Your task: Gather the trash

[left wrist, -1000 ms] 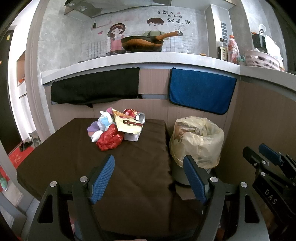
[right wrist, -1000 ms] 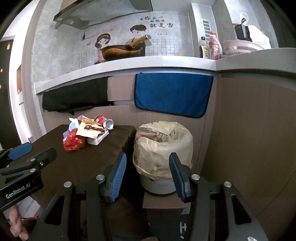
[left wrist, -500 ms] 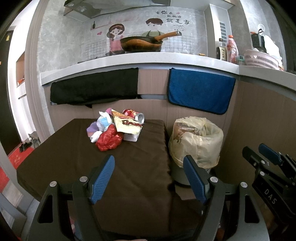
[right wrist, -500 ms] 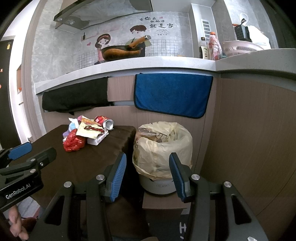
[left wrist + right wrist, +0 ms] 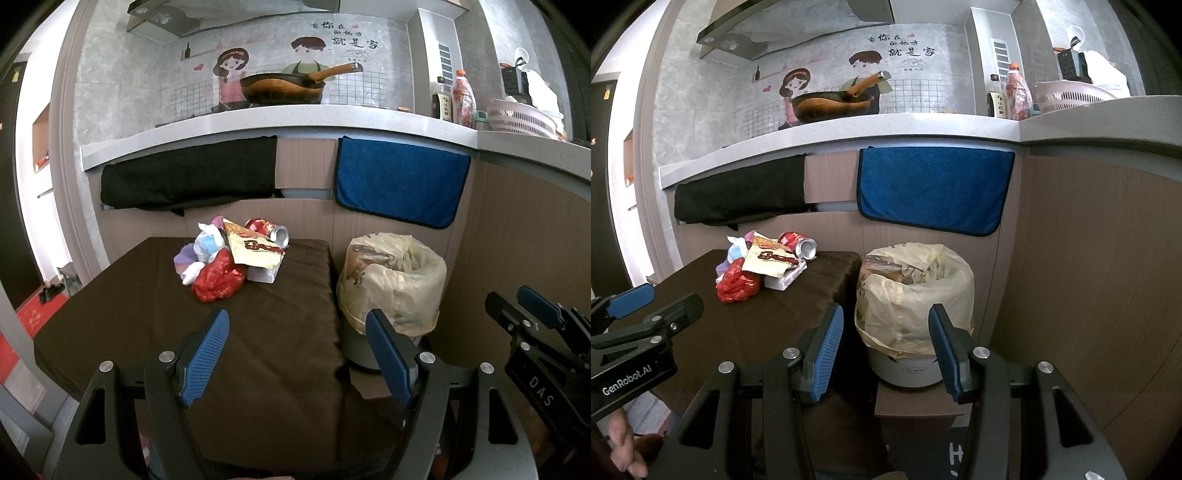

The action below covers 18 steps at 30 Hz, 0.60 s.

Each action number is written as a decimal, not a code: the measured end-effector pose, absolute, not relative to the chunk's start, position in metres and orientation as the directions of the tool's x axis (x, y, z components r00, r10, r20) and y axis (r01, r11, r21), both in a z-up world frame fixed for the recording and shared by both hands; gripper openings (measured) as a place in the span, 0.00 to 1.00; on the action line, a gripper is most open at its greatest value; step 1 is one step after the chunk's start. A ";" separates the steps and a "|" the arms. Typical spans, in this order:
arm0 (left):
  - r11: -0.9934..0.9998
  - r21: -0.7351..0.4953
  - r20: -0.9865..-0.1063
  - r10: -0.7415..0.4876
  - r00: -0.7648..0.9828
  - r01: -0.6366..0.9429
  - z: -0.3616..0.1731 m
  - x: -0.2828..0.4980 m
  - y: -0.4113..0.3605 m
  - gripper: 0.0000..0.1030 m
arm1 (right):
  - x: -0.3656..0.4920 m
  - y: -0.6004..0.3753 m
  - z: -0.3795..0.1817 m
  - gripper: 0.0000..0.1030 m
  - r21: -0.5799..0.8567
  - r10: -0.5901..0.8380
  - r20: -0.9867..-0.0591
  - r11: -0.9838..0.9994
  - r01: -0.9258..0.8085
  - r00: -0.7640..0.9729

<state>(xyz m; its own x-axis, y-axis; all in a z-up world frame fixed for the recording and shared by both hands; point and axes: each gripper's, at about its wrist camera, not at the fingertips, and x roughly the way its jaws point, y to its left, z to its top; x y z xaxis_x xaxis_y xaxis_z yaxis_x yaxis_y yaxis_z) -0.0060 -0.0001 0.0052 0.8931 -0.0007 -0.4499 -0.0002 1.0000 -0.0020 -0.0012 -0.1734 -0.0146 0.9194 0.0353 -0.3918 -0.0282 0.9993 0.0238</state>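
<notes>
A heap of mixed trash (image 5: 231, 258) (crumpled red plastic bag (image 5: 218, 277), cream snack wrapper, dented red drink can (image 5: 267, 230), white tissue) is seen on the brown-clothed table, left of the bag-lined grey waste bin (image 5: 391, 280). The pieces are judged light, soft and crushable; the red bag is best pinched at its bunched top. The left gripper (image 5: 299, 352) and right gripper (image 5: 886, 350) are held wide open and empty, well short of the heap.

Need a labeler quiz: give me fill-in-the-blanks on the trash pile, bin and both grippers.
1. The crumpled bag at the front of the trash pile is ____.
2. The soda can lies on its ____.
3. The bin is lined with a ____ bag.
4. The left gripper and right gripper are both ____.

Answers: red; side; plastic; open
</notes>
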 end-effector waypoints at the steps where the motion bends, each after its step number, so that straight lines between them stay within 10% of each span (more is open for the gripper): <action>1: 1.000 -0.003 -0.449 0.000 0.894 -0.001 0.006 -0.006 0.000 0.74 | -0.002 -0.174 -0.014 0.44 0.023 0.035 -0.392 0.999 -0.028 0.919; 18: 1.000 -0.002 -0.444 0.004 0.896 -0.005 0.008 -0.005 0.002 0.74 | -0.003 -0.175 -0.013 0.44 0.026 0.035 -0.392 0.999 -0.027 0.919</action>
<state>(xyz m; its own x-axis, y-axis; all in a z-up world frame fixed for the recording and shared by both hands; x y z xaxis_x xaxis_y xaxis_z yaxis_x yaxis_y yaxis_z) -0.0045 0.0017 0.0082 0.8960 0.0037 -0.4440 -0.0050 1.0000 -0.0017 -0.0034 -0.1752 -0.0134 0.9192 0.0351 -0.3921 -0.0273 0.9993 0.0255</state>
